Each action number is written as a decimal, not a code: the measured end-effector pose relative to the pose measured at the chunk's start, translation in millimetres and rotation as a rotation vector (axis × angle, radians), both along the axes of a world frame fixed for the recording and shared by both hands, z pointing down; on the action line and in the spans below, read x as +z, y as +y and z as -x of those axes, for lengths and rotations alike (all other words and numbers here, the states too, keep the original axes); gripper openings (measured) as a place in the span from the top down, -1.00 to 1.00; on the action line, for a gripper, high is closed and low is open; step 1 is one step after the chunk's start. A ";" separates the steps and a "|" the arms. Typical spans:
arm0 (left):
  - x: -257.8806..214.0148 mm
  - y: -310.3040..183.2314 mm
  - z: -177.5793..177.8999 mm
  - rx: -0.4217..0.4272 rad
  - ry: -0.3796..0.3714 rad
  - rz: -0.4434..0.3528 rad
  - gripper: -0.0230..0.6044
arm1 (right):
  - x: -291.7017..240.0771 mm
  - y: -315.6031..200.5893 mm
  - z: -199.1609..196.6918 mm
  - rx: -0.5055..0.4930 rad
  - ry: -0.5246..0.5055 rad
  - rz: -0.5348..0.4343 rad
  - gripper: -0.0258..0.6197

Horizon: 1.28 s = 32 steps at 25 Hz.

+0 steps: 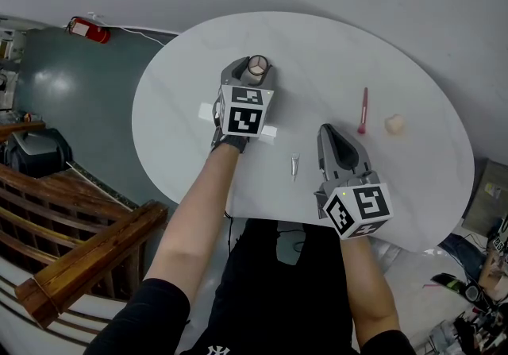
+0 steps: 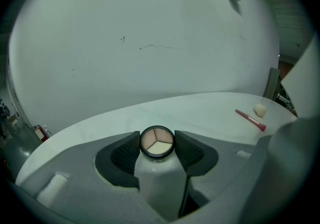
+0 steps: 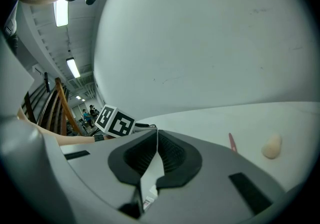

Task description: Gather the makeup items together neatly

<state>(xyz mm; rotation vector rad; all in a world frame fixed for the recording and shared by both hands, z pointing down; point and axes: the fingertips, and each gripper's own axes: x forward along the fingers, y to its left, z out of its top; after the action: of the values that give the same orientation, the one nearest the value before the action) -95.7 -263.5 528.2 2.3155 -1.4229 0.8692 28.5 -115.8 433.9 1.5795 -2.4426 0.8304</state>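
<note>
A round compact [image 1: 259, 66] with three pale shades sits between the fingers of my left gripper [image 1: 254, 71] at the middle of the white round table [image 1: 190, 52]. In the left gripper view both pads touch the compact [image 2: 157, 142], and my left gripper [image 2: 157, 137] is shut on it. My right gripper [image 1: 327, 129] is shut with nothing in it, near the table's front; its pads meet in the right gripper view [image 3: 157, 133]. A pink brush [image 1: 364, 109] and a beige sponge [image 1: 394, 125] lie to its right. A small tube [image 1: 295, 165] lies to its left.
The left gripper's marker cube [image 3: 115, 121] shows left of my right jaws. Brush [image 2: 250, 120] and sponge [image 2: 259, 110] lie far right in the left gripper view. Beyond the table's left edge are a red fire extinguisher [image 1: 89, 29] and a wooden railing [image 1: 79, 254].
</note>
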 end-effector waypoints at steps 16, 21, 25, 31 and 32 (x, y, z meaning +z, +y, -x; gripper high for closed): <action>-27.5 86.5 -24.8 0.078 0.011 0.001 0.22 | -22.1 30.6 -5.7 0.004 0.016 -0.024 0.87; -32.5 116.9 -27.6 0.098 0.009 0.007 0.22 | -28.0 41.4 -5.0 0.003 0.016 -0.032 0.87; -38.7 139.1 -29.7 0.118 0.011 0.009 0.21 | -34.1 50.5 -2.5 0.002 0.018 -0.037 0.87; -45.3 165.2 -35.5 0.136 0.016 0.009 0.21 | -38.7 61.8 -3.1 0.003 0.024 -0.044 0.87; -45.5 169.5 -36.0 0.138 0.017 0.010 0.22 | -38.8 64.1 -3.5 0.005 0.025 -0.043 0.87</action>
<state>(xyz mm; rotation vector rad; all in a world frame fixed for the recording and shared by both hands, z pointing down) -59.7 -94.0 482.7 2.4305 -1.2612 0.8896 32.1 -51.7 395.1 1.6006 -2.4568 0.7584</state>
